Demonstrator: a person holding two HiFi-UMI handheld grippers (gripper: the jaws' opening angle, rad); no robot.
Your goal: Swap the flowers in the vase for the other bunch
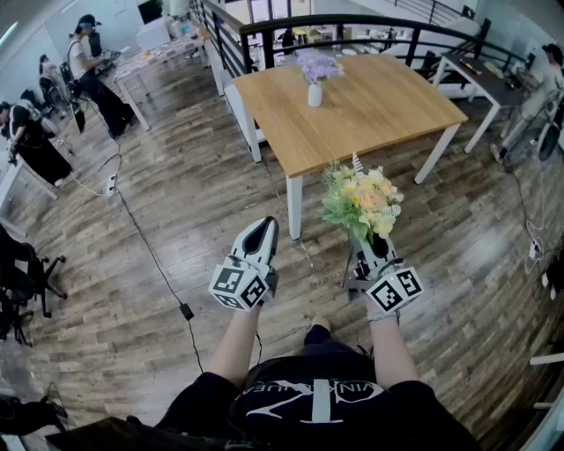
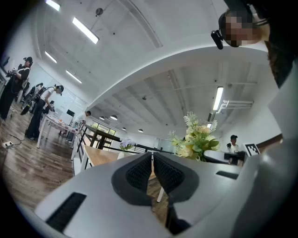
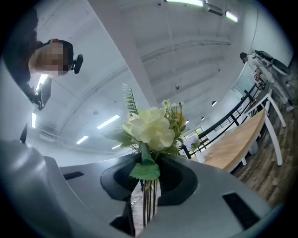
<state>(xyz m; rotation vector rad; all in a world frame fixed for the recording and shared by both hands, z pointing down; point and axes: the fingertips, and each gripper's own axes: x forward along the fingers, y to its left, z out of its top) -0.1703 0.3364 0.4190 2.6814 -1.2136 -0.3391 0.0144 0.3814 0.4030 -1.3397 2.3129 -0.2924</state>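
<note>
Wood-plank floor all round, a black cable snaking across it on the left, people busy at desks in the far left corner, and a black railing ran behind the wooden table. The table's near corner and white leg stood just ahead of both grippers. Toward the table's far side sat the white vase, upright, with pale purple flowers in it. The right gripper had its jaws pinched nearly together on the stems of the other bunch, which was cream, yellow and peach blooms, green leaves and a fern sprig poking up, held upright and well short of the vase. The left gripper was clamped tight on nothing, alongside the right
</note>
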